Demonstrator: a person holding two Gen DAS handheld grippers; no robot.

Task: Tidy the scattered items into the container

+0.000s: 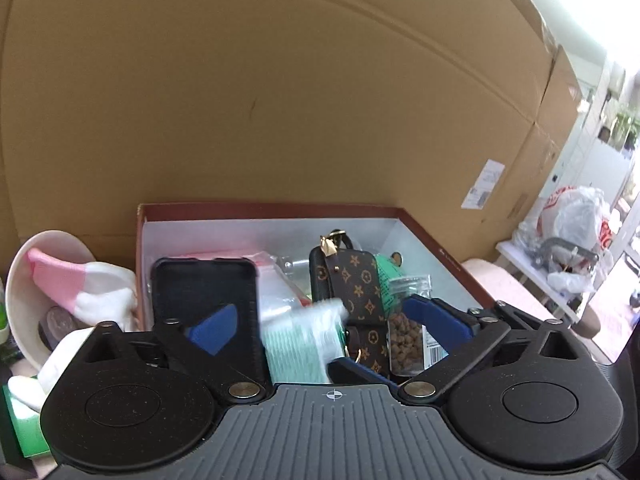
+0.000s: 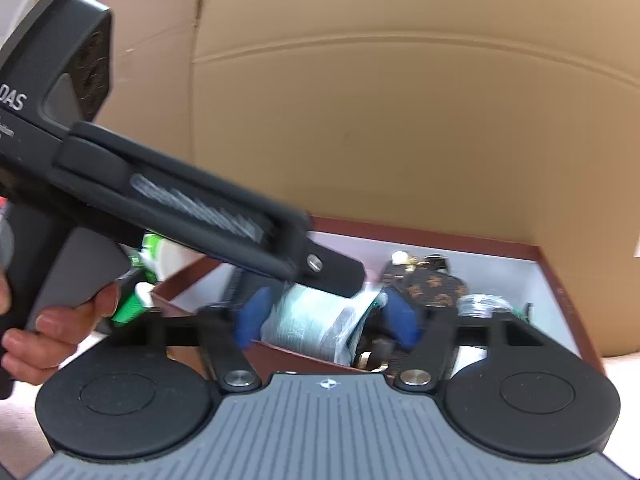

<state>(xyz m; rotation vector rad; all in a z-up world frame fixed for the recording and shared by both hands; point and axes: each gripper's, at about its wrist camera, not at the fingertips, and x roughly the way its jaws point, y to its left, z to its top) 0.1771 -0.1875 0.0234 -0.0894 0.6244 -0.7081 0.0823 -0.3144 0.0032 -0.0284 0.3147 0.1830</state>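
Observation:
The container is a red-brown box (image 1: 432, 236) with a white inside, lying right ahead in both views. A black phone case (image 1: 204, 284), a brown monogram pouch (image 1: 356, 288) and a jar of brown pellets (image 1: 408, 340) lie in it. A blurred white-and-green packet (image 1: 300, 344) hangs over the box between the wide-apart blue pads of my left gripper (image 1: 324, 326), touching neither pad. In the right wrist view the same packet (image 2: 316, 324) sits between the pads of my right gripper (image 2: 326, 316), which stands open close beside it. A black finger (image 2: 332, 274) of the left gripper crosses above the packet.
A cream bowl (image 1: 20, 300) with a pink-and-white sock (image 1: 68, 280) stands left of the box, and a green carton (image 1: 24, 432) lies nearer. A tall cardboard sheet (image 1: 280, 100) walls off the back. A hand (image 2: 60, 328) holds the left gripper's handle. A white table with plastic bags (image 1: 576, 220) stands at the right.

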